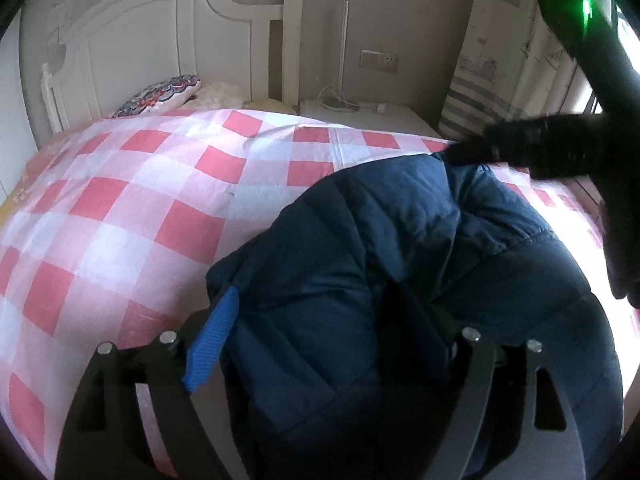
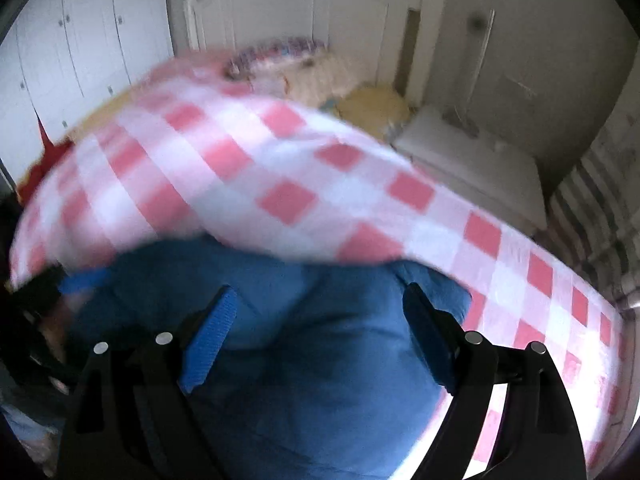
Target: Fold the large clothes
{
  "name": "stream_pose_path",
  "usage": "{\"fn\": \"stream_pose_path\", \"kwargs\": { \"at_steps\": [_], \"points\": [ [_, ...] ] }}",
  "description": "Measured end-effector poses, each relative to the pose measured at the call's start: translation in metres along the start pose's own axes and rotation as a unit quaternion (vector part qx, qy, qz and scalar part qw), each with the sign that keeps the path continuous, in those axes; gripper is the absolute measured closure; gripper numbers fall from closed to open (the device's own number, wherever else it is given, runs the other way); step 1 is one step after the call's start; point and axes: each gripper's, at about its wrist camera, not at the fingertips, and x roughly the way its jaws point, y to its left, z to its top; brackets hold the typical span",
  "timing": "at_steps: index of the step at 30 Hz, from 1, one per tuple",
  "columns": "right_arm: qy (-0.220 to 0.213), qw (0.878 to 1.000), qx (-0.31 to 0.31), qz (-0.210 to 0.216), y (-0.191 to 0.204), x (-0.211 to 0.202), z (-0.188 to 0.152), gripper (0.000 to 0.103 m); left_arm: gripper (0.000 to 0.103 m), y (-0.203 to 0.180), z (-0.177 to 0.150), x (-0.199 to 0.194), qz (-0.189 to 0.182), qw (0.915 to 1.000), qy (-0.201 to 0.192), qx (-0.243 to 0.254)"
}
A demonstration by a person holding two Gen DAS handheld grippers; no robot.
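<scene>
A navy quilted jacket [image 1: 360, 240] lies bunched on a bed with a pink-and-white checked cover [image 1: 140, 200]. My left gripper [image 1: 316, 328] hangs over its near part with jaws wide. The padding sits between the fingers, and the blue pad [image 1: 212, 340] is at the jacket's left edge; no squeeze shows. At the upper right, the black housing of the right-hand tool [image 1: 560, 148] reaches to the jacket's far edge. The right wrist view is blurred. There my right gripper [image 2: 320, 320] stands open over the jacket [image 2: 320, 380], its fingers apart above the fabric.
A white headboard [image 1: 160, 40] and a patterned pillow [image 1: 160, 94] are at the bed's far end. A white nightstand [image 1: 372, 116] and a striped curtain [image 1: 500, 60] stand beyond the bed. White wardrobe doors [image 2: 80, 40] are at the left.
</scene>
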Motion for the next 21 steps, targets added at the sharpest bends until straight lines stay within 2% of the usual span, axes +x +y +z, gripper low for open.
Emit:
{"fn": "stream_pose_path", "kwargs": {
  "at_steps": [1, 3, 6, 9, 13, 19, 21],
  "points": [
    [-0.004, 1.000, -0.005, 0.002, 0.005, 0.000, 0.004, 0.023, 0.020, 0.001, 0.000, 0.000, 0.000, 1.0000, 0.000, -0.001],
    [0.017, 1.000, -0.025, 0.006, 0.018, 0.015, 0.009, 0.023, 0.020, 0.001, 0.000, 0.002, -0.001, 1.0000, 0.000, -0.002],
    [0.081, 0.995, -0.062, -0.010, 0.036, 0.058, 0.004, 0.021, 0.020, 0.001, 0.001, 0.004, 0.001, 1.0000, 0.003, -0.001],
    [0.102, 0.994, -0.047, -0.010, 0.032, 0.073, 0.005, 0.020, 0.020, 0.004, 0.002, 0.008, -0.004, 0.9999, 0.010, -0.006],
    [0.079, 0.996, -0.047, -0.018, 0.033, 0.064, -0.001, 0.020, 0.018, 0.005, 0.000, 0.007, -0.008, 0.9999, 0.009, -0.008],
    [-0.003, 1.000, -0.015, -0.020, 0.018, -0.006, -0.012, 0.018, 0.015, 0.010, -0.002, 0.009, -0.020, 0.9996, 0.008, -0.019],
    [-0.012, 1.000, 0.001, -0.029, 0.003, -0.018, -0.022, 0.018, 0.012, 0.010, -0.001, 0.011, -0.016, 0.9996, 0.011, -0.020]
  ]
}}
